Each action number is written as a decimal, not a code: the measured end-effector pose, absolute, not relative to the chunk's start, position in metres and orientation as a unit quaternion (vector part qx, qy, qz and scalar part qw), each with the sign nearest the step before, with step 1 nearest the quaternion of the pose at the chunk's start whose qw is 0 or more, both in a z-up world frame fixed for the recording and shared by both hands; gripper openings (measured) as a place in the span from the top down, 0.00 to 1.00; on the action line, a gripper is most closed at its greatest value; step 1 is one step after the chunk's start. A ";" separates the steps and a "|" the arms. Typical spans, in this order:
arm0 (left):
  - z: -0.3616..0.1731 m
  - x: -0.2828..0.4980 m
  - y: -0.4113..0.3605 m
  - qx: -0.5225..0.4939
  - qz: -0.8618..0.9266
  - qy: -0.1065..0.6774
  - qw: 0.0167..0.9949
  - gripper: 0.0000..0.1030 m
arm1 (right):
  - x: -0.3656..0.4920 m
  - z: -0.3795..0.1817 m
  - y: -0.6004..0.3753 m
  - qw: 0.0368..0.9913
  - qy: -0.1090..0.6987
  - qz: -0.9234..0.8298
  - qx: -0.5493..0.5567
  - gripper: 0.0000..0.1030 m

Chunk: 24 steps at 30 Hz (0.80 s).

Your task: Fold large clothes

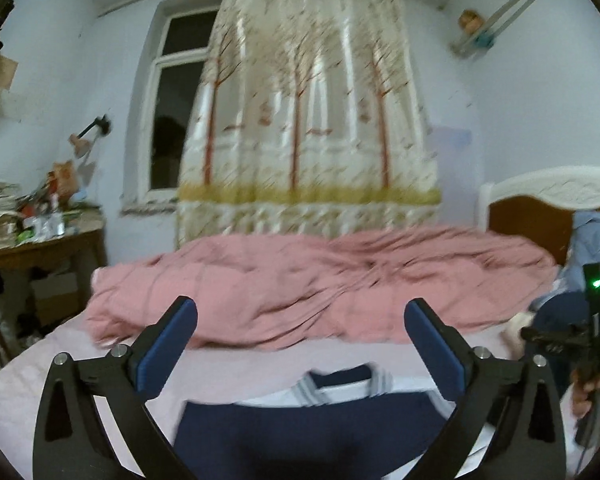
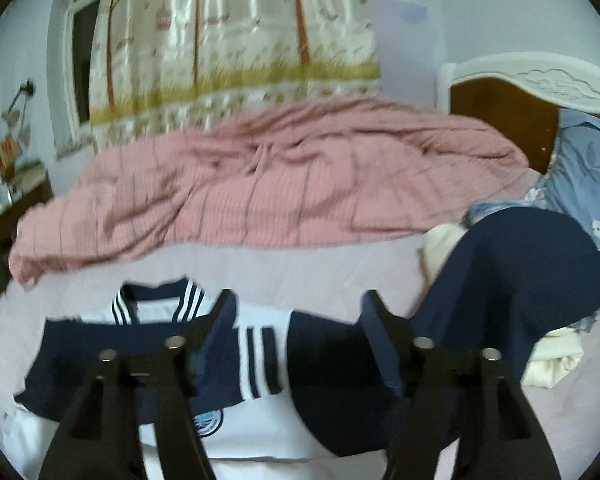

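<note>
Right wrist: both grippers' fingers (image 2: pixel 298 344) spread, released, above folded jacket (image 2: pixel 324 368); bedsheet (image 2: pixel 300 268) bare beyond.

A small bedroom with pale bluish-white walls (image 1: pixel 520 92). On the far wall a white-framed window (image 1: pixel 180 92) shows dark panes, half covered by a glossy cream curtain (image 1: pixel 308 112) printed with slender trees and a yellow-green band. Below it runs the bed (image 1: pixel 228 368) — lilac sheet, a rumpled pink quilt (image 1: pixel 320 280) along the far side, a white-and-brown headboard (image 1: pixel 540 196) and a blue floral pillow (image 2: pixel 592 172) at the right. At the left stands a dark wooden table (image 1: pixel 40 248) heaped with papers and clutter; a wall lamp (image 1: pixel 92 132) hangs above it.
</note>
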<state>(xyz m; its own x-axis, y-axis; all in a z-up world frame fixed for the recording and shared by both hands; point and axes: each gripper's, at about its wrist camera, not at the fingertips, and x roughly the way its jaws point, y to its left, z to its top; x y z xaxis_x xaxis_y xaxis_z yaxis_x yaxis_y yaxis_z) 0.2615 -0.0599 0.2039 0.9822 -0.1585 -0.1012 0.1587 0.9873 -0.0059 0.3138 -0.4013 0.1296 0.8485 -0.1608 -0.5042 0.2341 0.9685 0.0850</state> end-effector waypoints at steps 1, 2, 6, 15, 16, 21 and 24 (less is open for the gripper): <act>0.207 0.257 -0.070 -0.001 -0.088 0.045 0.995 0.00 | 0.309 0.134 -0.409 0.960 0.247 -0.107 0.081 0.27; 0.209 0.254 -0.078 -0.002 -0.094 0.041 0.995 0.00 | 0.304 0.137 -0.419 0.960 0.239 -0.109 0.095 0.27; 0.201 0.248 -0.101 -0.026 -0.113 0.048 0.992 0.00 | 0.294 0.140 -0.451 0.957 0.222 -0.104 0.155 0.14; 0.154 0.274 -0.120 -0.010 -0.117 0.100 0.988 0.00 | 0.262 0.160 -0.498 0.948 0.143 -0.100 0.266 0.00; 0.154 0.279 -0.117 -0.011 -0.108 0.106 0.988 0.00 | 0.259 0.161 -0.509 0.944 0.134 -0.101 0.284 0.00; 0.152 0.289 -0.101 -0.036 -0.102 0.120 0.987 0.00 | 0.224 0.160 -0.595 0.941 0.138 -0.152 0.270 0.00; 0.150 0.293 -0.092 -0.048 -0.095 0.124 0.987 0.00 | 0.191 0.146 -0.658 0.925 0.129 -0.173 0.313 0.00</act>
